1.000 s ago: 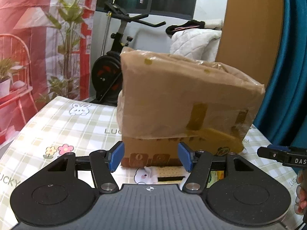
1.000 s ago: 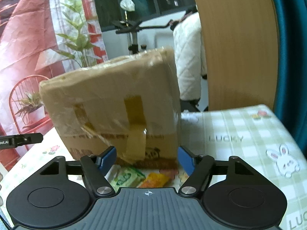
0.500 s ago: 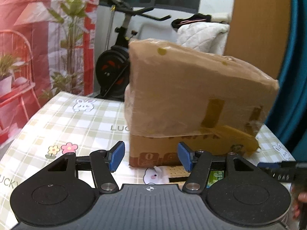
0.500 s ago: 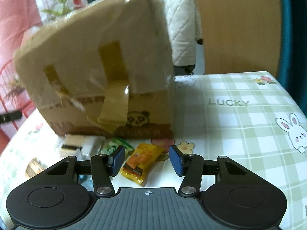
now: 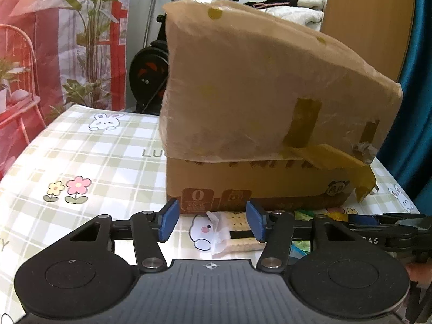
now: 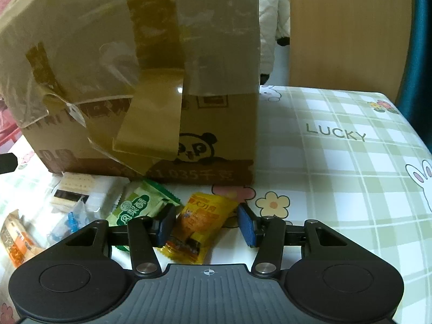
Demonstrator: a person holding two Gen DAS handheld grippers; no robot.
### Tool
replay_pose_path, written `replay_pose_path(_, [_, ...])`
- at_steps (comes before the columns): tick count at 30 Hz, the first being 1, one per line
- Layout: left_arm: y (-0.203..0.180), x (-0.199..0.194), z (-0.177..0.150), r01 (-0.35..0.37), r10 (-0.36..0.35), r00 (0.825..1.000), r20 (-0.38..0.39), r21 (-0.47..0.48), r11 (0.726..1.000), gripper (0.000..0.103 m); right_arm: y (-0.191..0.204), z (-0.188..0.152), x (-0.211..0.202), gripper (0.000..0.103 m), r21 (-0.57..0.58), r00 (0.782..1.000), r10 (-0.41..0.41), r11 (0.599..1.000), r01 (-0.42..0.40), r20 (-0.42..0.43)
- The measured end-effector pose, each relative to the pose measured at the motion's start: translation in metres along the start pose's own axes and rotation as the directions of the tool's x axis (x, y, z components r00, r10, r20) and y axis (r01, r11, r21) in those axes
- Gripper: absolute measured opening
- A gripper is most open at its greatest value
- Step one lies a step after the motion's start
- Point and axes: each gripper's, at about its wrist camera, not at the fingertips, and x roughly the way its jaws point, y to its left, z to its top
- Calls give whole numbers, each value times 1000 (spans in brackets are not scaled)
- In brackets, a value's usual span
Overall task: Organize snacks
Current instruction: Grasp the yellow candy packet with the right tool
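Observation:
A taped cardboard box (image 5: 259, 124) stands on the checked tablecloth, also in the right wrist view (image 6: 140, 81). Several snack packets lie in front of it. My right gripper (image 6: 206, 226) is open, low over a yellow-orange packet (image 6: 197, 226) that lies between its fingers. A green packet (image 6: 140, 205) lies just left of it, then a cracker pack (image 6: 75, 191) and an orange packet (image 6: 19, 240). My left gripper (image 5: 212, 222) is open and empty, just above the cracker pack (image 5: 240, 229) by the box's front.
The right gripper's body (image 5: 383, 229) shows at the left wrist view's right edge. A wooden panel (image 6: 345, 32) and teal curtain stand behind the table. An exercise bike (image 5: 151, 64) and plants stand beyond the far edge. The tablecloth (image 6: 337, 162) stretches right of the box.
My right gripper has dropped and moved forward, so the yellow-orange packet now lies between its open fingers. My left gripper has moved closer to the box and crackers.

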Motion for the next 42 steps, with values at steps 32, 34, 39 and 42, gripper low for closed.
replay_pose_path(32, [-33, -4, -20, 20, -17, 997, -74, 43, 999, 44, -36, -42, -39, 27, -35, 958, 162, 987, -158, 238])
replay_pose_path(34, [-41, -1, -19, 39, -35, 996, -85, 50, 998, 44, -37, -41, -40, 27, -39, 955, 176, 984, -172, 239])
replay_pose_path(39, [-66, 12, -13, 102, -93, 990, -103, 95, 990, 44, -38, -41, -40, 27, -35, 949, 196, 980, -194, 245])
replay_pose_path(42, [-84, 29, -11, 166, -145, 978, -149, 142, 976, 44, -39, -42, -41, 27, -30, 945, 199, 980, -198, 260])
